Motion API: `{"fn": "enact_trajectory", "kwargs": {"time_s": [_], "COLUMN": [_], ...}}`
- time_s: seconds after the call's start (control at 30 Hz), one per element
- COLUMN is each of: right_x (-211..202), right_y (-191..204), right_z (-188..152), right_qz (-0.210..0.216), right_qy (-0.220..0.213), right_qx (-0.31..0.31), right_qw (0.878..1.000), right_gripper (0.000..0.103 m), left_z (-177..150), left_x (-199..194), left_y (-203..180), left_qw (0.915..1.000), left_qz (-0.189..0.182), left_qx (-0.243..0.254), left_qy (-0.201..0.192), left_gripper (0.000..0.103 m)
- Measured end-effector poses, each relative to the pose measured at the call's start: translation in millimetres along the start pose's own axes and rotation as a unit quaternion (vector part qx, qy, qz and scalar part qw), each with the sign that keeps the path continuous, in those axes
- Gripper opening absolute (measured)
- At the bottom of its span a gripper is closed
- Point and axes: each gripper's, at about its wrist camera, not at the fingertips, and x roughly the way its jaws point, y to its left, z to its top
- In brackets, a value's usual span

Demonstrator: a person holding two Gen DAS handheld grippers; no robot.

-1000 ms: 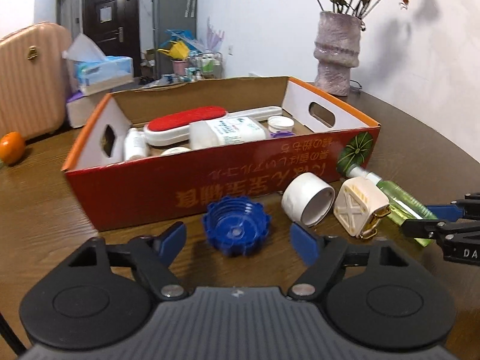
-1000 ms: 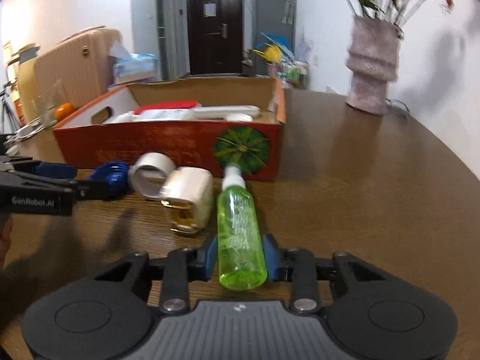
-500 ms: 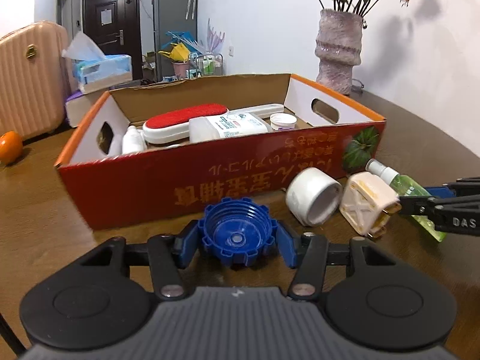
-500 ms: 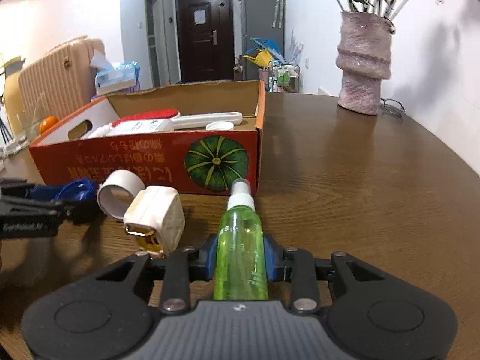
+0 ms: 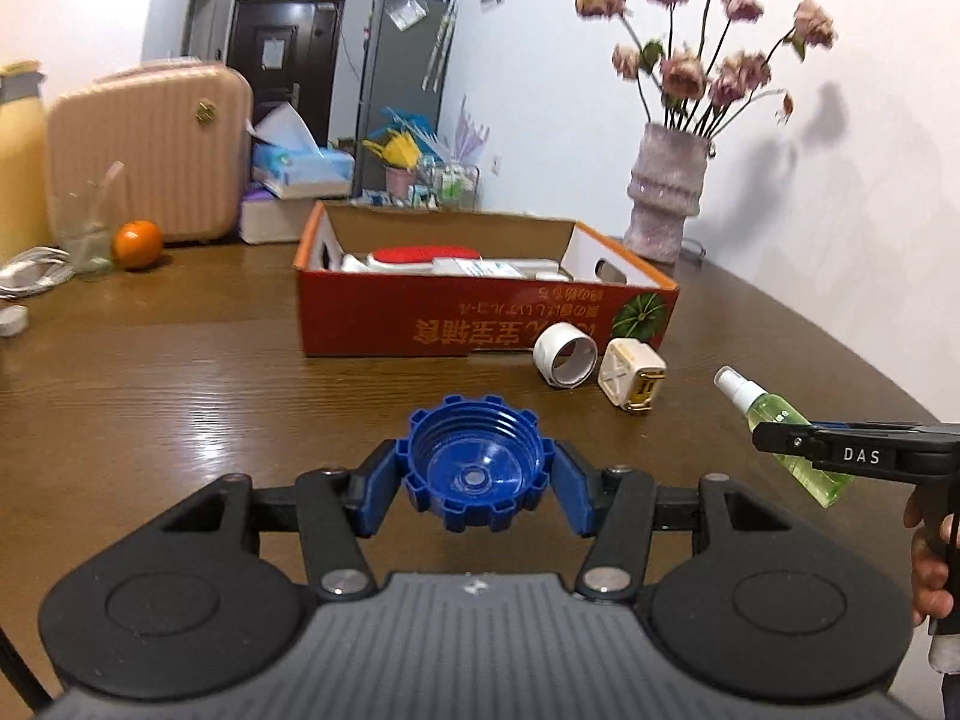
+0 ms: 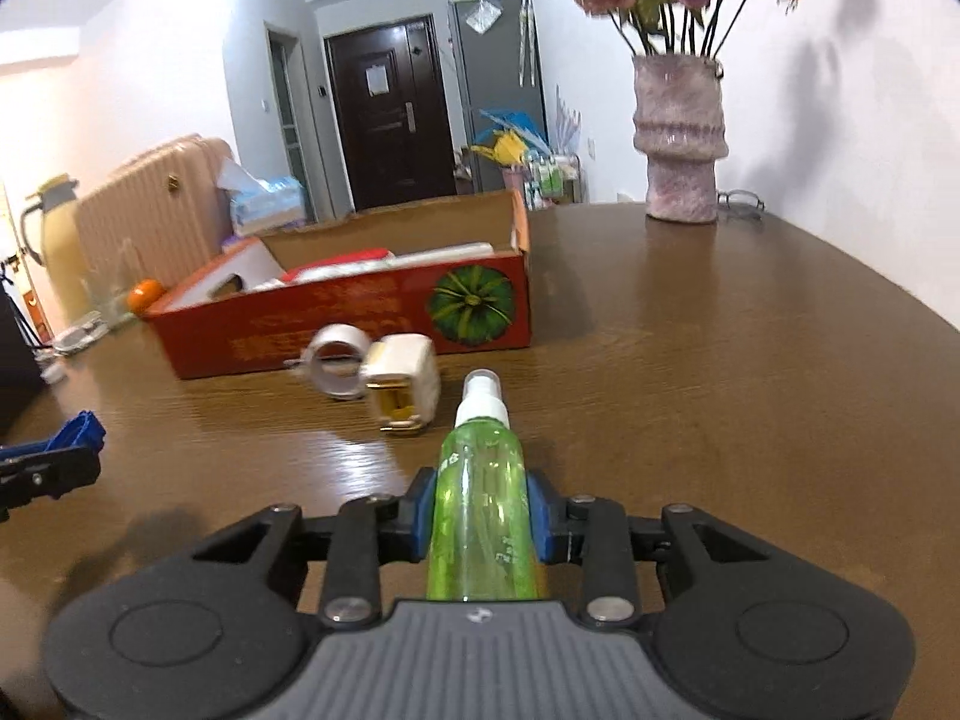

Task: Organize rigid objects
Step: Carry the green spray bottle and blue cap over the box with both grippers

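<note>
My left gripper (image 5: 477, 483) is shut on a blue toothed cap (image 5: 477, 468), held above the wooden table and well back from the red cardboard box (image 5: 480, 324). My right gripper (image 6: 480, 513) is shut on a green spray bottle (image 6: 480, 504), its white nozzle pointing at the box (image 6: 336, 324). The same bottle (image 5: 786, 441) shows at the right of the left wrist view. A white tape roll (image 5: 564, 354) and a cream plug adapter (image 5: 630, 381) lie on the table in front of the box. The left gripper's tip with the cap (image 6: 78, 432) shows at the left edge of the right wrist view.
The box holds a red brush (image 5: 420, 255) and white bottles. A vase with dried flowers (image 5: 666, 192) stands behind it at the right. An orange (image 5: 137, 245), a glass, a cable and a pink suitcase (image 5: 150, 150) are at the back left.
The left gripper closed on the blue cap, lifted it and drew far back from the box. The right gripper pulled back with the green bottle, away from the box.
</note>
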Motion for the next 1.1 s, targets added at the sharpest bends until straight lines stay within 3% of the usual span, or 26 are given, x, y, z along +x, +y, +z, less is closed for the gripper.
{"fn": "enact_trajectory", "kwargs": {"time_s": [0.33, 0.57, 0.9, 1.1], "right_x": [-98.0, -146.4, -152.9, -127.8], "right_y": [38.7, 55.9, 64.4, 60.6], "right_z": [-15.5, -23.9, -24.7, -3.7], "right_qz": [0.020, 0.027, 0.033, 0.028], "right_qy": [-0.065, -0.100, -0.106, -0.107], "right_qx": [-0.019, -0.032, -0.034, -0.041], "right_qw": [0.998, 0.994, 0.993, 0.993], "right_gripper": [0.030, 0.030, 0.030, 0.030], "left_z": [-20.9, -26.3, -26.2, 5.8], "left_x": [-93.4, -132.3, -129.1, -91.2], "left_y": [2.0, -3.1, 2.5, 15.4], "left_qw": [0.9982, 0.9950, 0.9947, 0.9949], "left_qz": [0.015, 0.012, 0.006, 0.006], "left_qx": [-0.010, -0.006, -0.016, 0.001], "left_qy": [-0.057, -0.099, -0.101, -0.101], "left_gripper": [0.055, 0.055, 0.055, 0.055]}}
